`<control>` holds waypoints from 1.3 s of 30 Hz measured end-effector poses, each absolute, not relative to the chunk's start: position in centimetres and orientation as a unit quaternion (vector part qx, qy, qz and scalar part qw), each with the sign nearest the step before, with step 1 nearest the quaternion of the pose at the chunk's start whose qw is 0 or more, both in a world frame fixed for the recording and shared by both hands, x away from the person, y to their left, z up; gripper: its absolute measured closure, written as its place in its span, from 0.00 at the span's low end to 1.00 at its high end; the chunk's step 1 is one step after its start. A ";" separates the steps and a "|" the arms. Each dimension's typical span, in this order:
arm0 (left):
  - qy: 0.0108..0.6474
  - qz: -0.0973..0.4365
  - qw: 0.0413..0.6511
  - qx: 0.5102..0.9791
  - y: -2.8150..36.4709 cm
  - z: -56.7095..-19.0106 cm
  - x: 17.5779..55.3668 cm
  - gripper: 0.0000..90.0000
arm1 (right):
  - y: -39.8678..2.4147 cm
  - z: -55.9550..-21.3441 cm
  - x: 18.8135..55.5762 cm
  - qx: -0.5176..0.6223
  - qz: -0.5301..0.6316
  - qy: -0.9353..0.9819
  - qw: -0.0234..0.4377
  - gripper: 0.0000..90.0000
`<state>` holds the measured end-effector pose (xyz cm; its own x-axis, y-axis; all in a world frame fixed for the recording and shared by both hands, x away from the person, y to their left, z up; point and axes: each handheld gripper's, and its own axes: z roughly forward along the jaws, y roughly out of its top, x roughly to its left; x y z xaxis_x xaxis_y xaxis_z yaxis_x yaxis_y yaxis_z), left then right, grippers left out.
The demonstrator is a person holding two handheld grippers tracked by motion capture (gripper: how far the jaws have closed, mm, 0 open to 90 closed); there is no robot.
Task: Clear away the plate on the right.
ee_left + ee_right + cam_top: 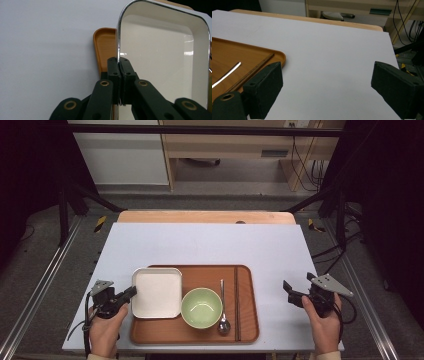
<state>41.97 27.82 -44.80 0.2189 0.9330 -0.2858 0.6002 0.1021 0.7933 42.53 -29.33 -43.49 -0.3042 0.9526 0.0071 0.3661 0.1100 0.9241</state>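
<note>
On the bench, the left claw (131,292) is clamped on the near-left rim of a white square dish (156,292) resting on the tray (247,320); the right claw (291,293) hangs open, well apart.

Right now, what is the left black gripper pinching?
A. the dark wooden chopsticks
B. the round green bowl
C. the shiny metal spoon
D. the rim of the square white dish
D. In the left gripper view the left black gripper has its jaws shut on the thin rim of the square white dish, which sits on the brown wooden tray.
</note>
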 end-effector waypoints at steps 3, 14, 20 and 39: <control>0.600 0.183 0.440 0.643 27.9 -45.0 42.2 0.98 | -29.3 -43.5 42.6 0.493 0.451 0.671 0.322 0.12; 0.613 0.162 0.428 0.645 27.5 -46.1 43.5 0.98 | -29.2 -43.8 42.7 0.494 0.448 0.675 0.315 0.12; 0.610 0.170 0.428 0.645 27.0 -46.4 43.7 0.99 | -29.2 -43.9 42.8 0.494 0.446 0.677 0.313 0.12; 0.582 0.193 0.432 0.661 26.2 -46.4 43.6 0.92 | -28.9 -44.0 42.9 0.491 0.447 0.682 0.307 0.12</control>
<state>43.57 26.18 -46.40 0.2484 0.9364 -0.2480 0.6031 0.0508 0.7960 42.91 -28.92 -44.04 -0.3291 0.9441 0.0207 0.3959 0.1180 0.9107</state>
